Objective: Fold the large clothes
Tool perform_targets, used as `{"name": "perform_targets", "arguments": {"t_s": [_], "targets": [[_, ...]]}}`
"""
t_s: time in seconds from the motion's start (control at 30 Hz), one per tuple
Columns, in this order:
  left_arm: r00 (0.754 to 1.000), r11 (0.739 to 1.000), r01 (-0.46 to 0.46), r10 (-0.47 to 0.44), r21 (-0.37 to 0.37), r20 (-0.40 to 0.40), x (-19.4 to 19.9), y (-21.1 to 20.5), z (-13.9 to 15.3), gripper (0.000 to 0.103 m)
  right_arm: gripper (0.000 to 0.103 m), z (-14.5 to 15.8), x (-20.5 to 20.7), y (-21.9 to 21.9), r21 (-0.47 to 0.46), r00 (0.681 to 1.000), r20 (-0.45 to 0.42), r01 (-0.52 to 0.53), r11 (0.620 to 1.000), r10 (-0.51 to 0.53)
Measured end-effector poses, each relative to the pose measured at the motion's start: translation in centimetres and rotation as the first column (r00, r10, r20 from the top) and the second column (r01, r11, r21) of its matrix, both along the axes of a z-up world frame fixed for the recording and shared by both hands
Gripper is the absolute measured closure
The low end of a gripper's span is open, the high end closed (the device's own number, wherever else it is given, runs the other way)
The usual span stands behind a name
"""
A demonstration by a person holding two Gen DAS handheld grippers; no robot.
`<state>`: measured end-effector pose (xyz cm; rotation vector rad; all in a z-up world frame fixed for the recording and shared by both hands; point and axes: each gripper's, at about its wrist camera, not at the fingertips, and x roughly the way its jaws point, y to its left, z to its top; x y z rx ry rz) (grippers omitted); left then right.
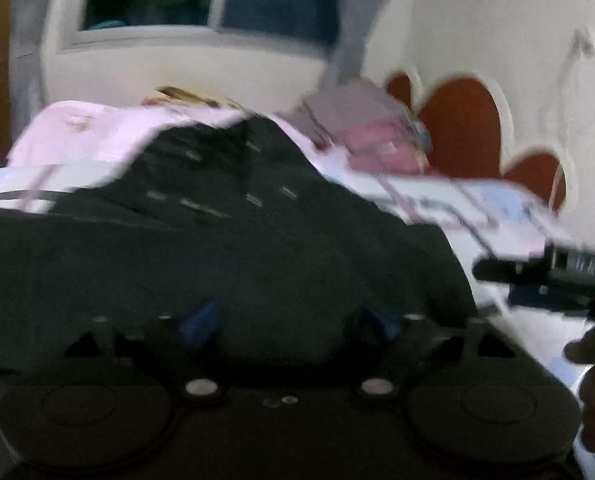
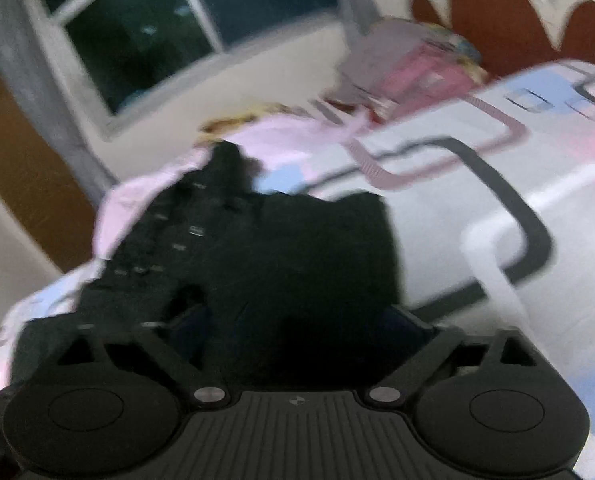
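Lying on bedsheet [image 2: 437,208]: dark garment [image 2: 281,264].

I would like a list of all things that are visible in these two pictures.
dark garment: one, black with small pale marks, on the bed
bedsheet: one, white with pink, blue and black shapes, under the garment
pink pile: one, pink and grey, far end of the bed
headboard: one, red-brown, scalloped, at the wall
window: one, dark, pale frame
left gripper: fingers apart, garment between them
right gripper: fingers apart, grip unclear
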<state>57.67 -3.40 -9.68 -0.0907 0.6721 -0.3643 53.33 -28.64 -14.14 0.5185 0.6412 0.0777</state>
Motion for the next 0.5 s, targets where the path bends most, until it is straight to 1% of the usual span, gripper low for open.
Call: {"name": "perform_targets", "arguments": {"t_s": [0.03, 0.1, 0.13, 0.2, 0.27, 0.3, 0.33, 0.37, 0.4, 0.43, 0.47, 0.5], "targets": [[0.999, 0.999, -0.038, 0.038, -0.009, 0.017, -0.6, 1.8, 0.6, 0.037, 0.010, 0.1, 0.2, 0.7, 0.006, 1.000, 0.005, -0.023, 1.000, 0.023], [0.988, 0.990, -0.142, 0.141, 0.015, 0.066, -1.3, 5.8, 1.7, 0.038, 0.010, 0.1, 1.0, 2.1, 0.017, 0.997, 0.008, -0.072, 0.997, 0.072], [0.979, 0.981, -0.190, 0.187, 0.032, 0.083, -1.2, 7.7, 1.7, 0.038, 0.010, -0.1, 1.6, 3.1, 0.043, 0.994, 0.005, -0.107, 0.993, 0.106], [0.960, 0.960, -0.273, 0.269, 0.058, 0.073, -0.3, 10.9, 1.6, 0.039, 0.010, -0.7, 2.9, 4.9, 0.064, 0.988, -0.029, -0.151, 0.986, 0.153], [0.948, 0.946, -0.317, 0.314, 0.068, 0.055, 0.3, 13.5, 0.8, 0.044, 0.011, -1.7, 4.2, 6.6, 0.045, 0.980, -0.068, -0.183, 0.982, 0.186], [0.947, 0.945, -0.321, 0.319, 0.069, 0.038, 0.6, 14.5, 0.2, 0.046, 0.022, -2.3, 4.9, 7.5, 0.032, 0.976, -0.093, -0.193, 0.981, 0.195], [0.947, 0.944, -0.322, 0.321, 0.068, 0.020, 1.2, 14.8, -0.3, 0.048, 0.039, -2.8, 5.4, 8.1, 0.022, 0.973, -0.121, -0.195, 0.981, 0.196], [0.947, 0.944, -0.321, 0.322, 0.069, 0.006, 1.5, 15.2, -0.8, 0.049, 0.046, -3.3, 5.9, 8.5, 0.017, 0.969, -0.141, -0.200, 0.980, 0.200], [0.950, 0.947, -0.312, 0.313, 0.077, -0.005, 1.9, 15.2, -1.3, 0.049, 0.052, -3.6, 6.3, 8.7, 0.014, 0.968, -0.145, -0.205, 0.979, 0.204], [0.951, 0.948, -0.308, 0.310, 0.087, -0.013, 2.0, 14.9, -1.6, 0.049, 0.067, -3.6, 6.3, 8.9, 0.009, 0.968, -0.133, -0.215, 0.977, 0.214], [0.952, 0.948, -0.304, 0.307, 0.091, -0.019, 2.2, 14.8, -2.0, 0.049, 0.079, -3.4, 6.3, 9.1, 0.002, 0.969, -0.118, -0.219, 0.976, 0.217], [0.953, 0.949, -0.301, 0.304, 0.089, -0.015, 2.3, 14.6, -2.1, 0.049, 0.088, -3.0, 5.9, 8.9, -0.016, 0.972, -0.096, -0.217, 0.976, 0.215]]}}
